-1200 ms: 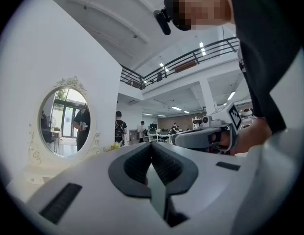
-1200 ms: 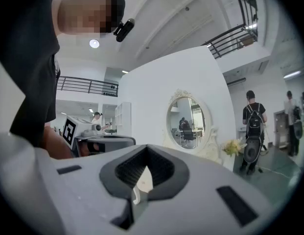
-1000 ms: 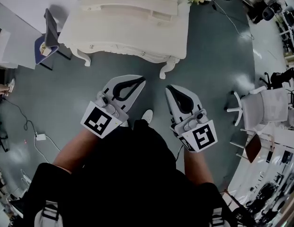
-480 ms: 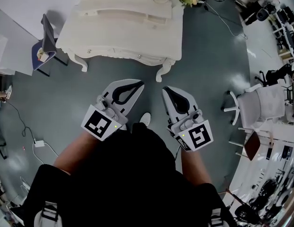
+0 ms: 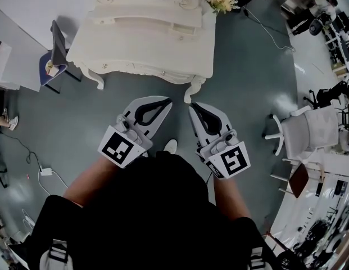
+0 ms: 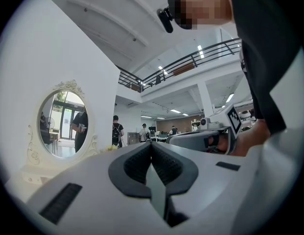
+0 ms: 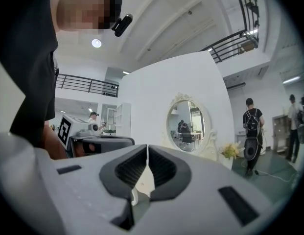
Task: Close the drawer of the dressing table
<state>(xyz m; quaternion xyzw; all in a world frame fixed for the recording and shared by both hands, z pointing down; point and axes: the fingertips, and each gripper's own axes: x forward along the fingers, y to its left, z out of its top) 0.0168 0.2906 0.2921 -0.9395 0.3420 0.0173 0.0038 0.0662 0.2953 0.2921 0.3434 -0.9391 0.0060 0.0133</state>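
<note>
Dressing table (image 5: 146,41): cream, oval mirror (image 6: 61,116), against the white wall, ahead of both grippers and apart from them. Drawer state hard to tell from above. Left gripper (image 5: 162,101): jaws together, empty. Right gripper (image 5: 194,107): likewise. Flowers (image 5: 222,3) at the table's right corner.

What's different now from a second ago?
The dressing table sits nearer to both grippers in the head view: the person has drawn closer to it. The left gripper and right gripper stay shut, empty, side by side, touching nothing.
</note>
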